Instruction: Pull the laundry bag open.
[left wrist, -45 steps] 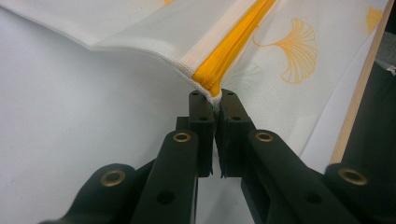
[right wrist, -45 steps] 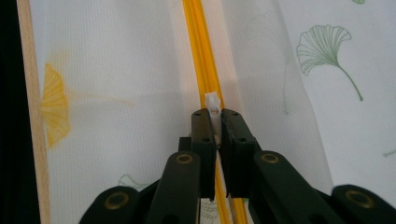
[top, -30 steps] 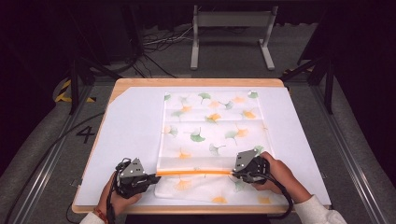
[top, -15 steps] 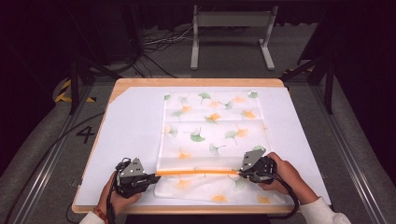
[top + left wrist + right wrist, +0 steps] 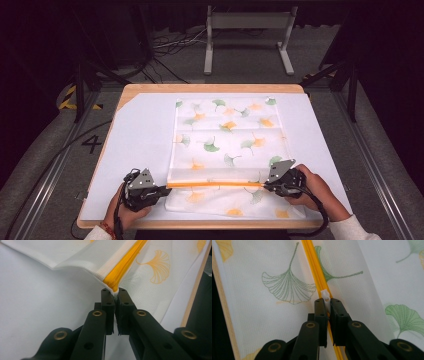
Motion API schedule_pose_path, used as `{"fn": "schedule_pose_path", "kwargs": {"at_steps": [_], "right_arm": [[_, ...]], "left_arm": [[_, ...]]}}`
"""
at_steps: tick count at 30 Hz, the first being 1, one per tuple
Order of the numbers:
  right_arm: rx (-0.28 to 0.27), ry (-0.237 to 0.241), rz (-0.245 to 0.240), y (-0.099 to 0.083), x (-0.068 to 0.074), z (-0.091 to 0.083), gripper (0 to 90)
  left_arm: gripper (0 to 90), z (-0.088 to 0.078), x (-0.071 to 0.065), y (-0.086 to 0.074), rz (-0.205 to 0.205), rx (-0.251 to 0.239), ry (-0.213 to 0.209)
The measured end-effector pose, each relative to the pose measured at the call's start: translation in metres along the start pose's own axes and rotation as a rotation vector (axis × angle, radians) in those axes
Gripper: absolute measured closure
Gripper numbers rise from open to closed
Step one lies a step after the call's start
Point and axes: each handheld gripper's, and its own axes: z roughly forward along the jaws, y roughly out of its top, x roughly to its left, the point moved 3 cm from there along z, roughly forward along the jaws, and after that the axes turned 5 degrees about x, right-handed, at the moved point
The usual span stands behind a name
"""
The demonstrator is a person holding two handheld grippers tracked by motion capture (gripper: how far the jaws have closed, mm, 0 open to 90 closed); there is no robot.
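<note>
Orange zipper [image 5: 215, 184] runs taut between your tools: your left gripper [image 5: 114, 295] is clamped on its end at the bag's [image 5: 227, 135] corner, your right gripper [image 5: 326, 304] on the white pull [image 5: 325, 295] (near the far end, so little travel seems left).

Table: a wooden tabletop [image 5: 150, 90] with pale edges, covered by a white mat [image 5: 140, 145] whose 11 o'clock corner is cut off.
Floor: grey carpet [image 5: 45, 150], marked with a black "4" [image 5: 91, 144] at 9 o'clock from the table.
Tape: yellow-and-black hazard tape [image 5: 67, 97] at 10 o'clock.
Rails: metal rails [image 5: 42, 177] run along both sides of the table.
Stand: a grey metal frame [image 5: 248, 30] at 12 o'clock, beyond the table.
Cables: black cables [image 5: 170, 47] lie on the floor at 11 o'clock.
Light: the table is brightly lit; the surroundings are dark.
</note>
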Motion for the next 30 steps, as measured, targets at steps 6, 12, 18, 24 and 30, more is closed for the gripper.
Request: {"fn": "schedule_pose_path", "kwargs": {"at_steps": [6, 12, 18, 24, 30], "right_arm": [[-0.003, -0.005, 0.015, -0.006, -0.001, -0.004, 85.1], [0.0, -0.019, 0.036, -0.015, -0.003, -0.009, 85.1], [0.003, -0.033, 0.057, -0.023, -0.005, -0.014, 85.1], [-0.006, -0.034, 0.083, -0.032, -0.009, -0.018, 85.1], [-0.003, -0.046, 0.089, -0.036, -0.01, -0.022, 85.1]], "left_arm": [[85.9, 0.0, 0.001, 0.001, 0.007, 0.003, 0.001], [85.9, 0.001, 0.003, 0.001, 0.01, 0.005, -0.007], [85.9, 0.001, 0.003, 0.0, 0.011, 0.011, -0.01], [85.9, 0.001, 0.003, -0.001, 0.009, 0.011, -0.003], [85.9, 0.001, 0.003, -0.002, 0.013, 0.012, 0.002]]}}
